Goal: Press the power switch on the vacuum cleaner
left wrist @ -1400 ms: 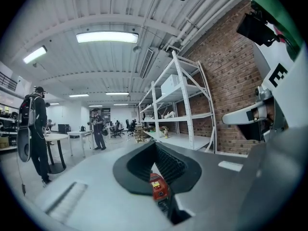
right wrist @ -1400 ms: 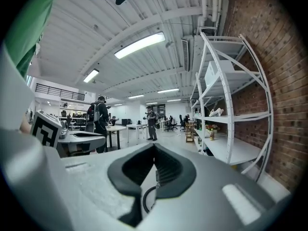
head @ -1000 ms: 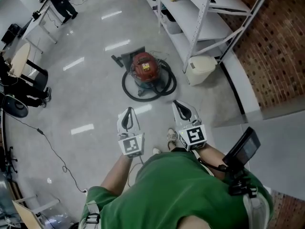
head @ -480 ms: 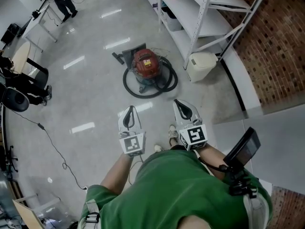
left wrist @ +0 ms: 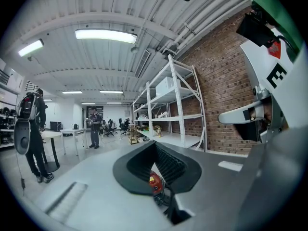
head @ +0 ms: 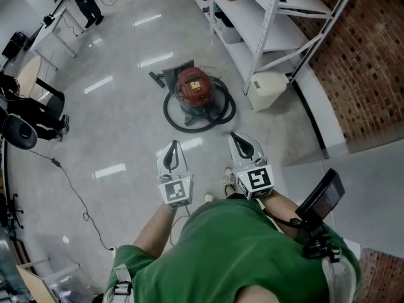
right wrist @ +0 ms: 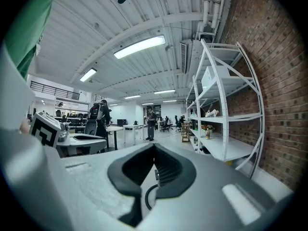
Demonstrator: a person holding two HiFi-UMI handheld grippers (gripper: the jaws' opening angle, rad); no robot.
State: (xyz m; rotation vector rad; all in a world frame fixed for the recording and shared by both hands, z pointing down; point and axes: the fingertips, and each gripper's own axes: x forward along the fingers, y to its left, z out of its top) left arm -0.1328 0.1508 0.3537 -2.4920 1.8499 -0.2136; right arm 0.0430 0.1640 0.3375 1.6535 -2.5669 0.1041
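Head view: vacuum cleaner (head: pixel 192 87) nearly same spot.

Over the past second the head camera has shifted slightly. The red vacuum cleaner (head: pixel 193 86), ringed by its black hose (head: pixel 169 115), now sits a shade higher in the head view than it did a second ago, having ridden higher still half a second back. The white bin (head: pixel 267 88) beside the shelving has drifted upward with it. The connector on the floor cable (head: pixel 55 163) has crept steadily up the frame. At the far table, the person in dark clothes (head: pixel 87 4) appears to have shifted stance, though the figure is too small to be sure.
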